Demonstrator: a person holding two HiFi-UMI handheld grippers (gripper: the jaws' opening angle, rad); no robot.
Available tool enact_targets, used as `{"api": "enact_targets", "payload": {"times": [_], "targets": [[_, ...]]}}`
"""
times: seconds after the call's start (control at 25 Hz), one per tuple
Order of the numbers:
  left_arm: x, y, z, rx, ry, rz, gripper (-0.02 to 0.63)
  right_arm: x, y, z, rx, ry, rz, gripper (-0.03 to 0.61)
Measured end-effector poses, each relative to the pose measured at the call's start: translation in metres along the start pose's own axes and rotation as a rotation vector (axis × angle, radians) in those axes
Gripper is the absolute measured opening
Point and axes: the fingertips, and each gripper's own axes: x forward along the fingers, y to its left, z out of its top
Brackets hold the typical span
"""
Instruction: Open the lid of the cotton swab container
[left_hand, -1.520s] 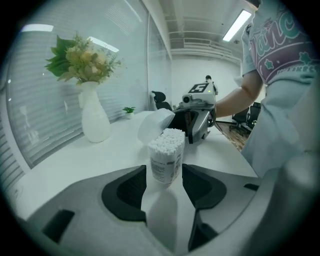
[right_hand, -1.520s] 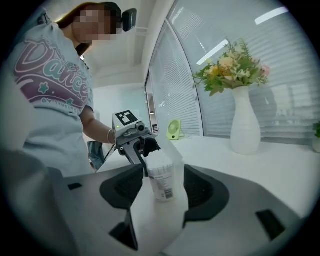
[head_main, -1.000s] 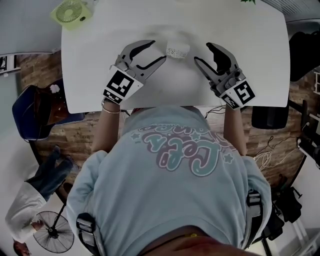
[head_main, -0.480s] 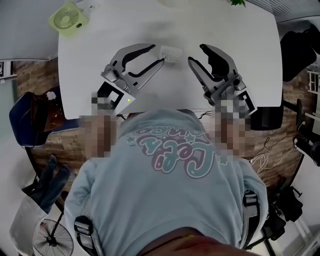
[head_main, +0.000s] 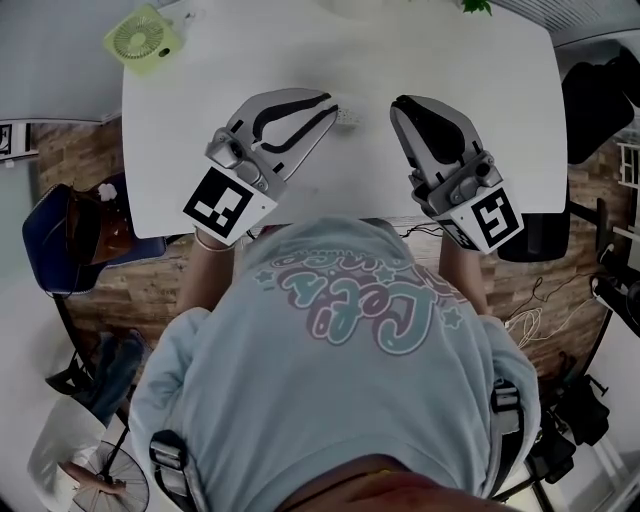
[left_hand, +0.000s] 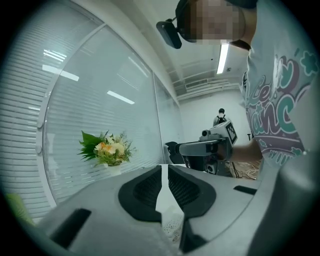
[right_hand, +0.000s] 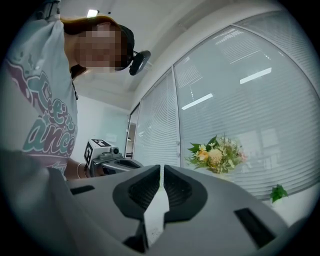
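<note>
The cotton swab container (head_main: 348, 116) is a small white tub on the white table (head_main: 360, 45), mostly hidden behind the tip of my left gripper (head_main: 328, 103). In the left gripper view its dotted white side (left_hand: 172, 228) shows low down through the slit between the jaws. The left gripper's jaws are closing to a thin gap with nothing between them, just left of the tub. My right gripper (head_main: 398, 108) hovers to the tub's right, apart from it, and its jaws are also closing on nothing.
A green desk fan (head_main: 140, 38) stands at the table's far left corner. A flower bouquet (left_hand: 107, 147) sits by the blinds at the back, also in the right gripper view (right_hand: 216, 156). A dark chair (head_main: 70, 225) is left of the table.
Both grippers' jaws went from wide open to nearly together. The left gripper's tip moved right and now covers most of the container.
</note>
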Motion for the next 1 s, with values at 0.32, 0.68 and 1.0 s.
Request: {"api": "enact_targets", "payload": {"times": [0.32, 0.68, 1.0], "targets": [[-0.0014, -0.0013, 0.0075, -0.118, -0.065, -0.021, 0.018, 0.0017, 0.0018, 0.0037, -0.012, -0.002, 0.003, 0.006], [-0.0012, 0.0000, 0.0013, -0.099, -0.032, 0.000, 0.009, 0.0046, 0.0035, 0.0009, -0.015, 0.015, 0.001, 0.006], [-0.0006, 0.0016, -0.0005, -0.138, -0.033, -0.007, 0.009, 0.0042, -0.0004, 0.0021, -0.019, 0.013, -0.013, 0.005]]}}
